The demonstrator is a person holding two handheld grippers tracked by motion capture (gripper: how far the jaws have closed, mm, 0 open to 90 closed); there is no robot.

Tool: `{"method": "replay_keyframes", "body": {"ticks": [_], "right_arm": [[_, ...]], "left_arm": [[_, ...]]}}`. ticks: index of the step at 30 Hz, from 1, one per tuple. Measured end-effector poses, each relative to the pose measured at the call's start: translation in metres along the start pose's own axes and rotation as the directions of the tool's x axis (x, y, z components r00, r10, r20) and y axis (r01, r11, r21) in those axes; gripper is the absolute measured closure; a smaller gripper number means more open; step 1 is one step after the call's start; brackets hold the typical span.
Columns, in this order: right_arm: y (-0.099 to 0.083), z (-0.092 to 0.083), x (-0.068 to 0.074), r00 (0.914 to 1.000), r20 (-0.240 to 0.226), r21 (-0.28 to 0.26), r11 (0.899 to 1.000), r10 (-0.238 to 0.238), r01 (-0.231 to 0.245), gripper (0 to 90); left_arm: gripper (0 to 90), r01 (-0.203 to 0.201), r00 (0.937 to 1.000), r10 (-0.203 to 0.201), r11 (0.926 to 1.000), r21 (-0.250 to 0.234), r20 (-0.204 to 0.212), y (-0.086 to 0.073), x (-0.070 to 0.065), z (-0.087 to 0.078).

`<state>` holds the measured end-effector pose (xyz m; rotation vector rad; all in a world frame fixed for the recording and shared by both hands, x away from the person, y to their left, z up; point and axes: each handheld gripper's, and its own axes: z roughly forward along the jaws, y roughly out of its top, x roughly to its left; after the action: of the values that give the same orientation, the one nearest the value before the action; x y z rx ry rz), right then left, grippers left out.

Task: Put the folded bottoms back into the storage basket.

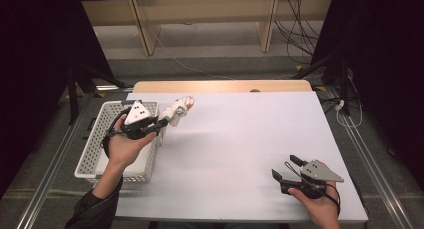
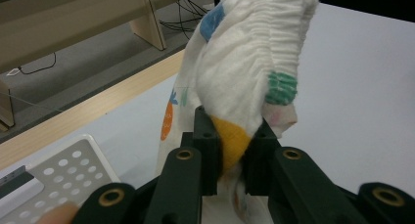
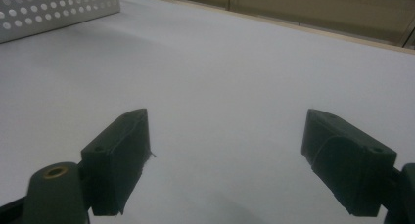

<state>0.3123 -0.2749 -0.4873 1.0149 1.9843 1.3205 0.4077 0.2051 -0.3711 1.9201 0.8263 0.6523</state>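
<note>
A white cloth (image 2: 244, 57) printed with orange, blue and green patches hangs bunched from my left gripper (image 2: 230, 136), whose jaws are shut on a yellow part of it. In the high view that cloth (image 1: 179, 109) is held up at the table's far left, just right of the basket, with the left gripper (image 1: 163, 123) behind it. My right gripper (image 1: 285, 168) rests low over the white table (image 1: 240, 134) near the front right, jaws wide apart. Between its fingertips (image 3: 122, 155) there is only bare table.
A white perforated basket (image 1: 100, 134) stands at the table's left edge under my left hand; its wall (image 3: 54, 9) appears at the far left of the right gripper view. Beyond the table's wooden far edge lie floor cables and wooden furniture legs.
</note>
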Motion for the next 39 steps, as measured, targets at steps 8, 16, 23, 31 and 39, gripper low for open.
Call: {"method": "replay_keyframes", "body": {"ticks": [8,16,23,31,39], "right_arm": [[0.0,0.0,0.0,1.0,0.0,0.002,1.0,-0.001,0.001,18.9],[0.0,0.0,0.0,1.0,-0.001,-0.001,1.0,0.0,0.0,19.0],[0.0,0.0,0.0,1.0,0.002,0.006,1.0,-0.001,0.001,18.9],[0.0,0.0,0.0,1.0,0.001,0.007,1.0,0.0,0.0,18.9],[0.0,0.0,0.0,1.0,0.001,0.002,1.0,0.002,-0.002,18.9]], "left_arm": [[79.0,0.008,0.9999,-0.008,1.0,-0.004,-0.01,-0.001,0.004,-0.005],[79.0,0.012,0.9998,-0.012,0.9999,-0.012,-0.018,-0.001,0.007,-0.01],[79.0,0.017,0.9995,-0.017,0.9997,-0.015,-0.027,-0.002,0.01,-0.013],[79.0,0.02,0.9992,-0.021,0.9996,-0.02,-0.035,-0.003,0.013,-0.017],[79.0,0.029,0.9985,-0.031,0.9991,-0.03,-0.044,-0.003,0.016,-0.022]]}}
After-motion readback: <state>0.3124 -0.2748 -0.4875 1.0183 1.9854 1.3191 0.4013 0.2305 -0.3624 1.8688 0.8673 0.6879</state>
